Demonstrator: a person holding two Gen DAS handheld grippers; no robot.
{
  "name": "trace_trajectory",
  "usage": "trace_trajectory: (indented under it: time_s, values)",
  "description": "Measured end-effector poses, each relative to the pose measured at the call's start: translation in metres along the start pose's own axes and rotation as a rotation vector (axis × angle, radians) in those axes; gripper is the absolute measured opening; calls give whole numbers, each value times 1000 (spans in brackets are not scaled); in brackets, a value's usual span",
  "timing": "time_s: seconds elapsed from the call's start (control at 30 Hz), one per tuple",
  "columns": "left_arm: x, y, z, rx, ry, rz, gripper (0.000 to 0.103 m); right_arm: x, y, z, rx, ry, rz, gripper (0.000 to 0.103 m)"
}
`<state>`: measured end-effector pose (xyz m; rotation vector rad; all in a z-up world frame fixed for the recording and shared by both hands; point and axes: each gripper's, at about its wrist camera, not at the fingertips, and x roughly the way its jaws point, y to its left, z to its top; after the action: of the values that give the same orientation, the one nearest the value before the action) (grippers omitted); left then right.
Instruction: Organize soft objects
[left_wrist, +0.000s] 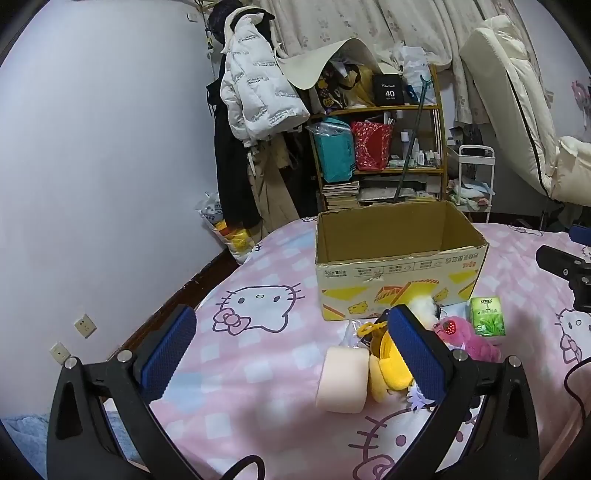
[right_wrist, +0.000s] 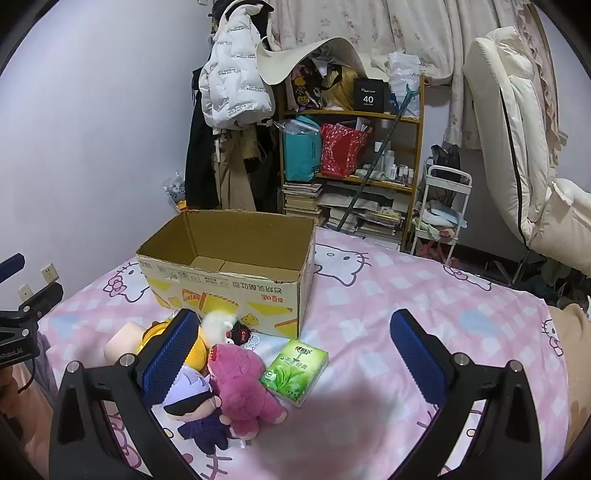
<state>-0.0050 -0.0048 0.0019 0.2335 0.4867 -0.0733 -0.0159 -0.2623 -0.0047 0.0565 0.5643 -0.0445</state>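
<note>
An open cardboard box (left_wrist: 400, 271) (right_wrist: 229, 280) stands on the pink bedsheet, nothing visible inside. In front of it lies a heap of soft things: a peach foam block (left_wrist: 343, 380) (right_wrist: 120, 341), a yellow plush (left_wrist: 391, 365) (right_wrist: 197, 350), a white fluffy toy (left_wrist: 424, 306) (right_wrist: 218, 325), a pink plush bear (left_wrist: 469, 339) (right_wrist: 243, 384), a small doll in dark clothes (right_wrist: 195, 410) and a green tissue pack (left_wrist: 487, 316) (right_wrist: 295, 371). My left gripper (left_wrist: 291, 354) hovers open, its right finger over the yellow plush. My right gripper (right_wrist: 295, 354) is open above the tissue pack, holding nothing.
Past the bed's far edge stand a cluttered wooden shelf (left_wrist: 384, 147) (right_wrist: 351, 158), hanging coats (left_wrist: 255, 99), a white trolley (right_wrist: 443, 210) and a folded cream mattress (right_wrist: 517, 147). The purple wall (left_wrist: 110, 166) runs along the left. Bare sheet (right_wrist: 388, 295) lies right of the box.
</note>
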Motion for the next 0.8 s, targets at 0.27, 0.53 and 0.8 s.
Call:
trace_trajectory:
  time_s: [0.27, 0.53, 0.8]
  values:
    - [2, -3, 0, 10, 7, -3, 102, 0, 1, -2, 4, 1, -18, 103]
    - [2, -4, 0, 8, 7, -3, 102, 5, 0, 0, 19, 11, -14, 103]
    - [4, -4, -3, 13, 10, -1, 102, 7, 3, -1, 14, 17, -9, 103]
